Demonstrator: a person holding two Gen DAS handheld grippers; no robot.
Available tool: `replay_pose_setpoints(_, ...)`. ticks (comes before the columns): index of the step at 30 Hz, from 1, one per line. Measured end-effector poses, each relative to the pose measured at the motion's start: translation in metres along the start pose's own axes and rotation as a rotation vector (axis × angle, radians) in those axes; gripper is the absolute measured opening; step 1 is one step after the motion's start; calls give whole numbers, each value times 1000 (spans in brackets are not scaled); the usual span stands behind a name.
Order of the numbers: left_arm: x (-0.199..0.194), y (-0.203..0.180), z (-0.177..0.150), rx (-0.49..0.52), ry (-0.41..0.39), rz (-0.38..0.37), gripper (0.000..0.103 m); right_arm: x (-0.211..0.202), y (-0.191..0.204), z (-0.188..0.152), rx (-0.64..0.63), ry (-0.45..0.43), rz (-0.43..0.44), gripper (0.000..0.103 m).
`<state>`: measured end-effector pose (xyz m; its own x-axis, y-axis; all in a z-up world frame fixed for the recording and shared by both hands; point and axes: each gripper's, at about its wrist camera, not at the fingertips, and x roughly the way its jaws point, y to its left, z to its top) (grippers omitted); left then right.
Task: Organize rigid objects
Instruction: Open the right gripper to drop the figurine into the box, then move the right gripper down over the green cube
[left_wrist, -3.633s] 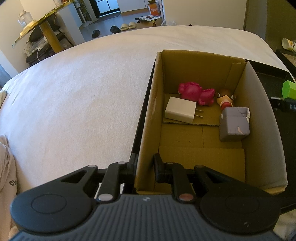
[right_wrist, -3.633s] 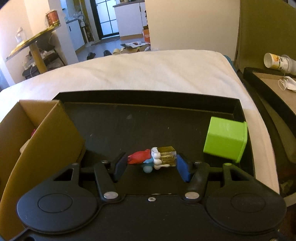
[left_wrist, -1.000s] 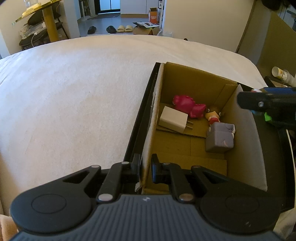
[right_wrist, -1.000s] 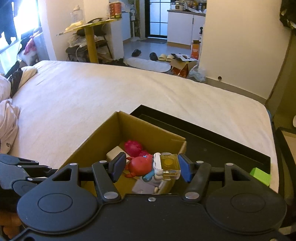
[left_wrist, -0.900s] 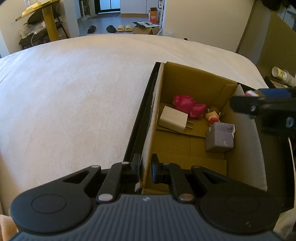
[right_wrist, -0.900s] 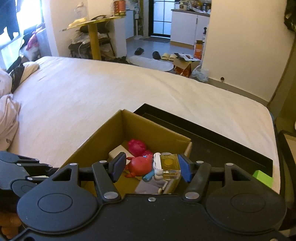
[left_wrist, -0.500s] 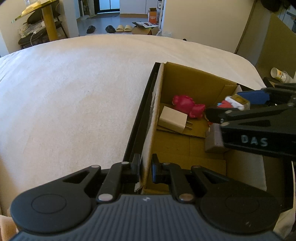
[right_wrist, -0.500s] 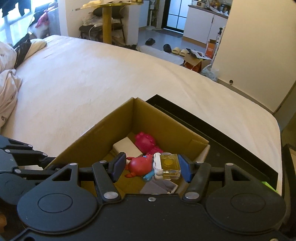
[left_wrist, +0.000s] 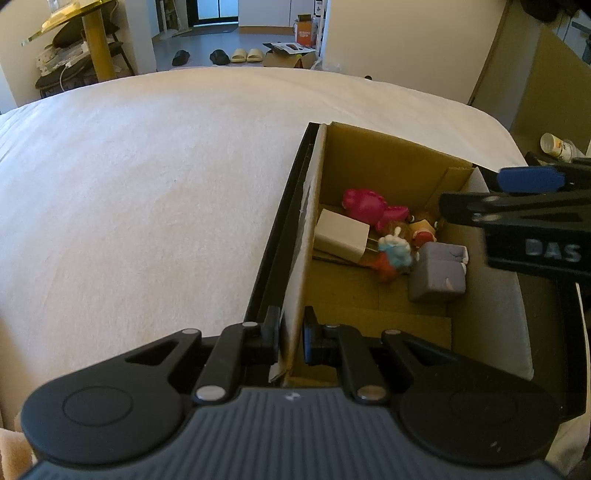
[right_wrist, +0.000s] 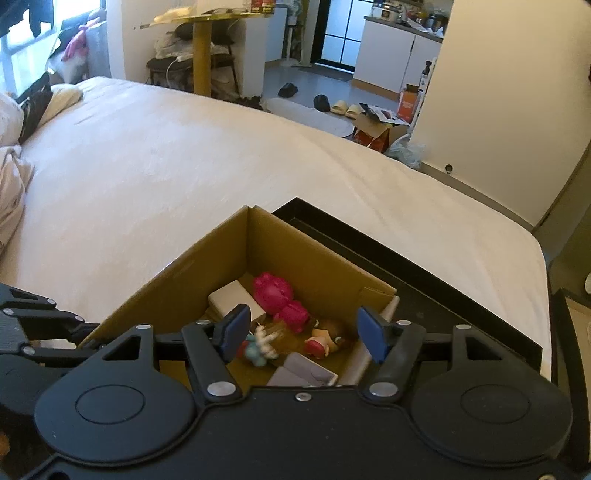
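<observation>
White bedding fills the left wrist view, a soft, finely textured sheet, with a doorway and slippers far behind. Our left gripper (left_wrist: 290, 341) pinches the near left wall of the cardboard box (left_wrist: 388, 162), its fingers narrow with the thin corrugated wall between them. The box sits in a black tray (left_wrist: 275, 236) whose rim runs along its left side. Half a second ago the small red and blue figure (left_wrist: 393, 254) was up between the right gripper's pads; now it lies on the box floor, tilted, between the white charger block (left_wrist: 341, 234) and the grey blocky toy (left_wrist: 437, 273), close to both. Behind it lie the glossy pink toy (left_wrist: 365, 208) and a little doll (left_wrist: 421, 227) with a brown head. Our right gripper (left_wrist: 528, 199) hangs over the box's right side, matte black with a blue pad. So we judge this piece delivered.

Farther room detail shows in the right wrist view: a yellow-legged table, kitchen cabinets, shoes on the floor. Our right gripper (right_wrist: 303, 330) now has its blue pads spread wide with nothing between them, where it gripped the figure a moment before. Below the gap the figure (right_wrist: 258, 347) rests in the box, hard moulded plastic with white spiky bits. We reckon the next step is to go back for whatever is left on the tray.
</observation>
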<state>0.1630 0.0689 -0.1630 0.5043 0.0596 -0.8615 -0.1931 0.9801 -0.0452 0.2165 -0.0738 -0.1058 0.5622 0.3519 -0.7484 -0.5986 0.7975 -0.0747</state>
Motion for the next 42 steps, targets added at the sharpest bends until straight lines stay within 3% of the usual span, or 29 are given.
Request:
replay_pose_setpoints(10,1,-4,-1,14,2,13,11,-25,-42,-8,119,-31,6,64)
replay_pose_setpoints(26,6,-17,0,50,18,67,11,-20,-105,-54,241,-11,-98,64)
replay_pose_setpoints(42,8,-32,0,96,24,131,13,-3,-159,-102,437,-64,-308,67)
